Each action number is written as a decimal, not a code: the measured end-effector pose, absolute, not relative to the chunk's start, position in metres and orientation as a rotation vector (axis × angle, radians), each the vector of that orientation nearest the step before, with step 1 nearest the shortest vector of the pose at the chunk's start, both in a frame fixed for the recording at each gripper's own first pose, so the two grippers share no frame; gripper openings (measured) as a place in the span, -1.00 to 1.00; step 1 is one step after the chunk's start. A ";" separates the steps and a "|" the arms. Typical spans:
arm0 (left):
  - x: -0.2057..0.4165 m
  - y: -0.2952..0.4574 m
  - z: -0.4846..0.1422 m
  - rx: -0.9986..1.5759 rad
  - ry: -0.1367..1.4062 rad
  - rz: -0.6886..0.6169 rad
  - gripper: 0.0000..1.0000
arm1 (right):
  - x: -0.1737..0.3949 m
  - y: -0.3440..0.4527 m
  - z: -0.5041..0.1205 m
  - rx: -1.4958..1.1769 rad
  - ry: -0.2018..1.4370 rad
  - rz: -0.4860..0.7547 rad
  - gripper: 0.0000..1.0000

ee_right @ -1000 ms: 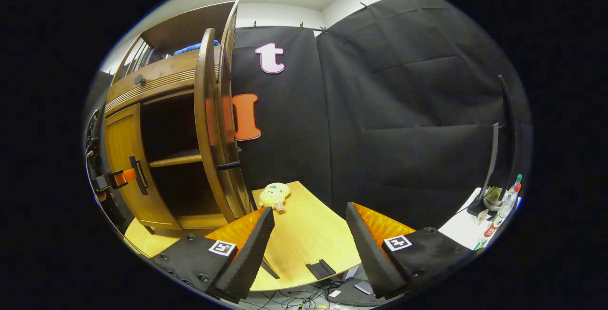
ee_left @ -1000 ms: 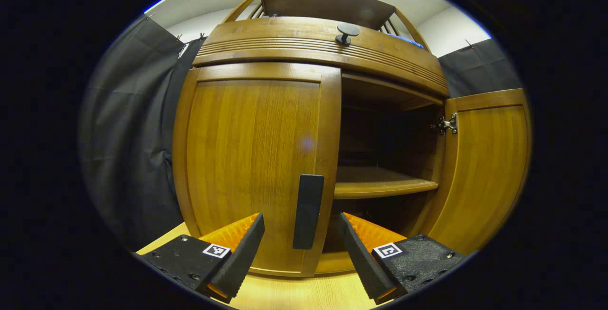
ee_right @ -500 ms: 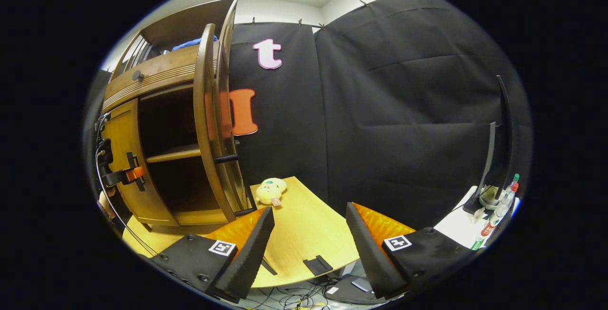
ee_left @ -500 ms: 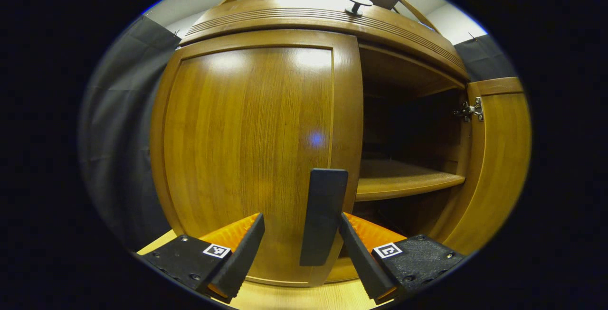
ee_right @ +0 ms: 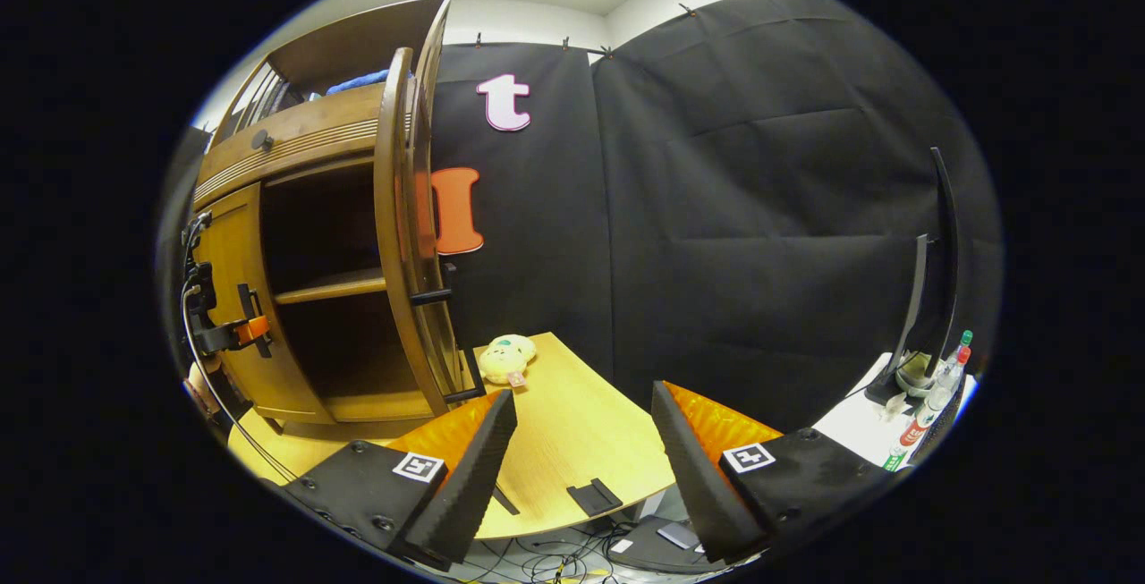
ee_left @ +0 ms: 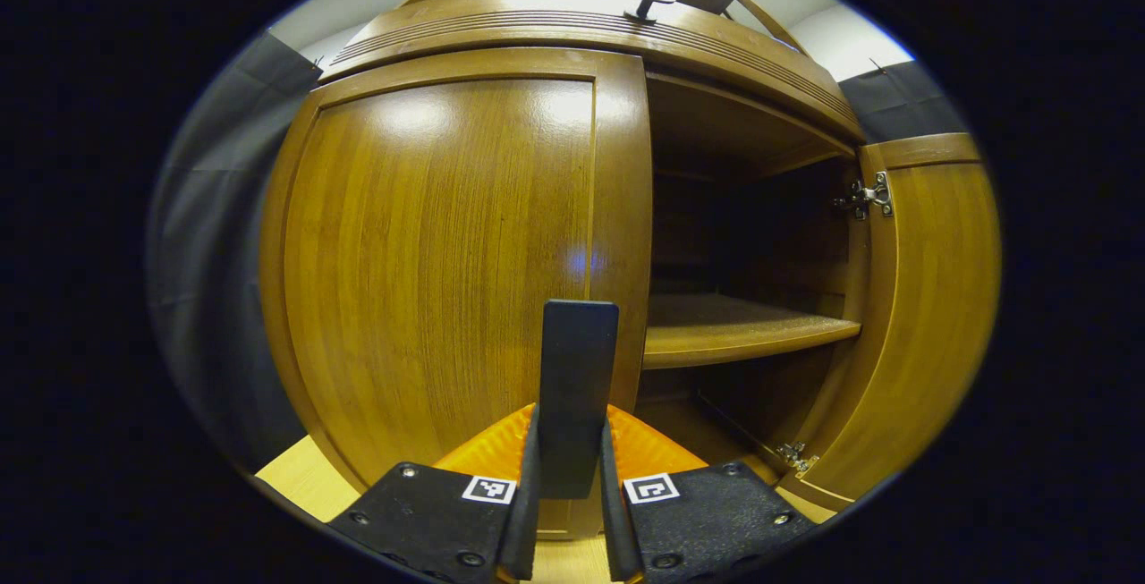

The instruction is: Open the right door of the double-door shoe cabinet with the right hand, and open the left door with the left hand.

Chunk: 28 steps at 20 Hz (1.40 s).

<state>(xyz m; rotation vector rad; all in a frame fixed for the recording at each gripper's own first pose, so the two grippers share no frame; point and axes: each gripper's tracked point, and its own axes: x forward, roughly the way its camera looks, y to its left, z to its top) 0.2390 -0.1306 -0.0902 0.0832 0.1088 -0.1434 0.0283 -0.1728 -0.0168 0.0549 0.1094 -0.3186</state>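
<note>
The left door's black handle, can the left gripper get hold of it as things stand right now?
Yes, it looks so. The left gripper has both fingers pressed on the handle of the shut left door, with nothing between them. The right door stands open, clear of it.

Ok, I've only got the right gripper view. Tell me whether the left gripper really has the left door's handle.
Observer: Yes. In the left gripper view the left gripper is shut on the black handle, with one finger pressing on each side.
Operator: Give me that door's state.
Observer: The left door looks closed, its edge meeting the cabinet front with no gap showing.
Operator: Now describe the right door from your side.
Observer: The right door stands wide open with its inner face towards the camera. A metal hinge shows near its top and another near its bottom.
</note>
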 end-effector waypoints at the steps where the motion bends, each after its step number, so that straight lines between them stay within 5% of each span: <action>1: 0.234 -0.130 -0.091 0.078 0.109 -0.147 -0.47 | 0.029 -0.171 -0.017 0.056 0.108 -0.317 0.96; 7: 0.210 -0.125 -0.087 0.088 0.107 -0.154 -0.58 | 0.026 -0.164 -0.019 0.069 0.108 -0.295 1.00; 8: 0.205 -0.123 -0.086 0.080 0.106 -0.155 -0.57 | 0.026 -0.162 -0.019 0.068 0.107 -0.292 0.79; 28: 0.109 -0.062 -0.072 0.058 0.123 -0.146 -0.63 | 0.036 -0.119 -0.005 0.030 0.064 -0.223 0.95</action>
